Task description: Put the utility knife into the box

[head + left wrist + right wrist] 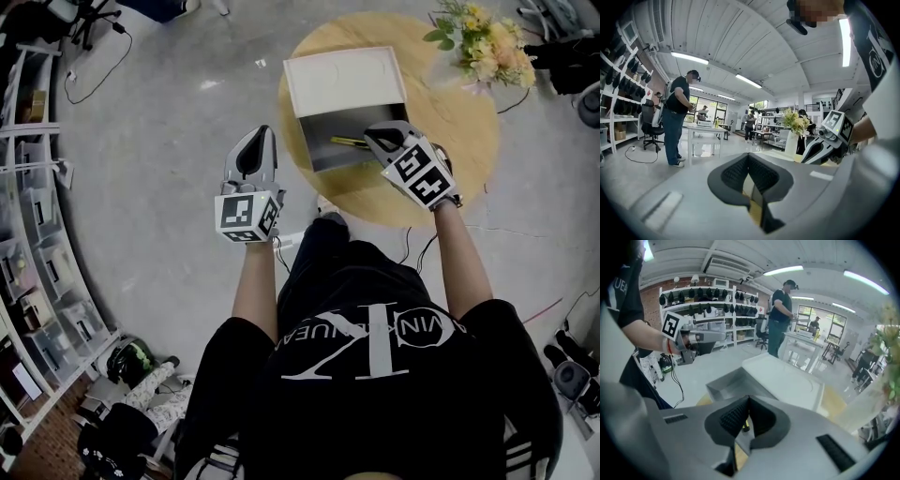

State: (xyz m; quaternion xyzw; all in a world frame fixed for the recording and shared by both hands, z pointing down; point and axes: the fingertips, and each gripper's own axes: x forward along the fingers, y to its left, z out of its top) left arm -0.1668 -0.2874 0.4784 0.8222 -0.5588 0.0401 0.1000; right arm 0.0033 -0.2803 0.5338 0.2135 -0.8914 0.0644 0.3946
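The knife lies left-right inside the box, just left of the right hand-held gripper, whose jaws are closed and empty. The left hand-held gripper, also closed, is farther off.

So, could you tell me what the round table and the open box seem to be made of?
Round table: likely light wood, matte, judging by its tan, faintly grained top. Box: probably cardboard or thin board, smooth and matte, white lid, grey inside.
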